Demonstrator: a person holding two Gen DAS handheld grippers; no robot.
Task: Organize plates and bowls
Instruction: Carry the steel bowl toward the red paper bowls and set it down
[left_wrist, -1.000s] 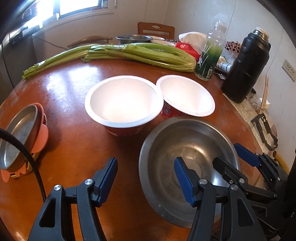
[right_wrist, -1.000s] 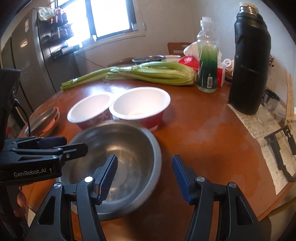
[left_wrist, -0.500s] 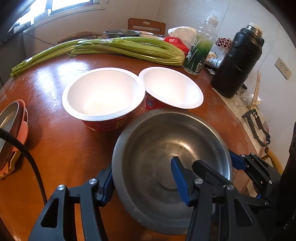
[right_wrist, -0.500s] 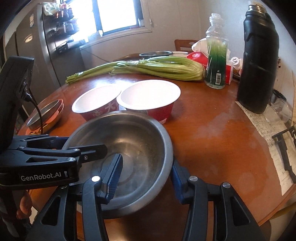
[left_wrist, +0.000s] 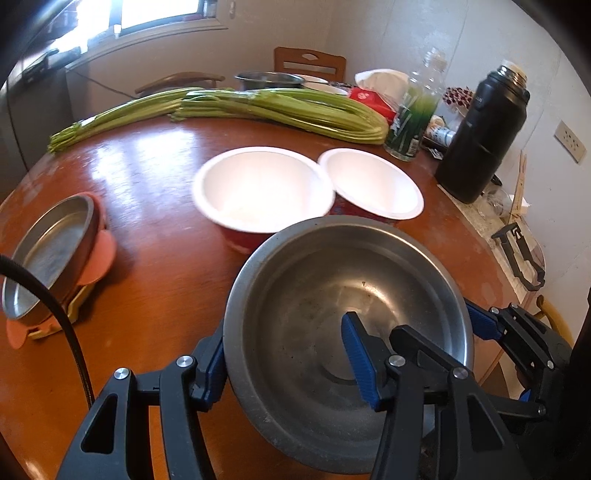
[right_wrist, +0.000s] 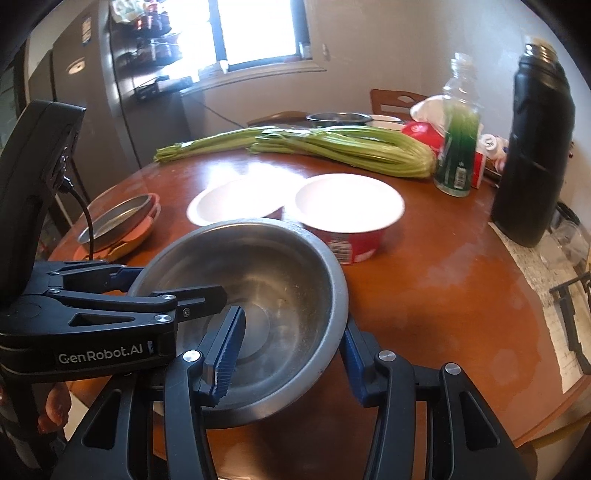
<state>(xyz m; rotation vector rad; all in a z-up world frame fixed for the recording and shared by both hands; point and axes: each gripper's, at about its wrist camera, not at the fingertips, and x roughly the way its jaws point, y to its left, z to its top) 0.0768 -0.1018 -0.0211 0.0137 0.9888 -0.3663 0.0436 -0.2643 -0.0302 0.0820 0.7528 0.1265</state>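
The step in hand appears to be a two-handed carry of the steel bowl (left_wrist: 343, 332) toward the other dishes. The left gripper (left_wrist: 284, 363) is closed part-way on the bowl's near-left rim: one blue pad sits outside the wall, the other inside the basin, with the wall pinched between them. The right gripper (right_wrist: 291, 349) clamps the near-right rim in the same manner, one pad inside and one outside, jaws only narrowly apart. To do the step well, keep both grips level with each other so the rim does not twist between the pads; thin polished metal probably slides easily on ribbed rubber, so move both hands together and avoid pulling them apart. Ahead of both sets of jaws, just beyond the bowl's far rim, stand two white-lined red paper bowls (left_wrist: 264, 194) (left_wrist: 373, 182), rims touching; clear them or set down short of them. Well to the left of the left jaws, a shallow steel plate (left_wrist: 48, 251) rests tilted on a pink rack (left_wrist: 99, 258), a likely destination for flat ware only. The steel bowl is wide, round and shallow-walled, with a rolled rim, a flat circular base and a dull, faintly speckled interior. It is empty. Whether its base is clear of the wooden table (left_wrist: 147, 177) cannot be told.
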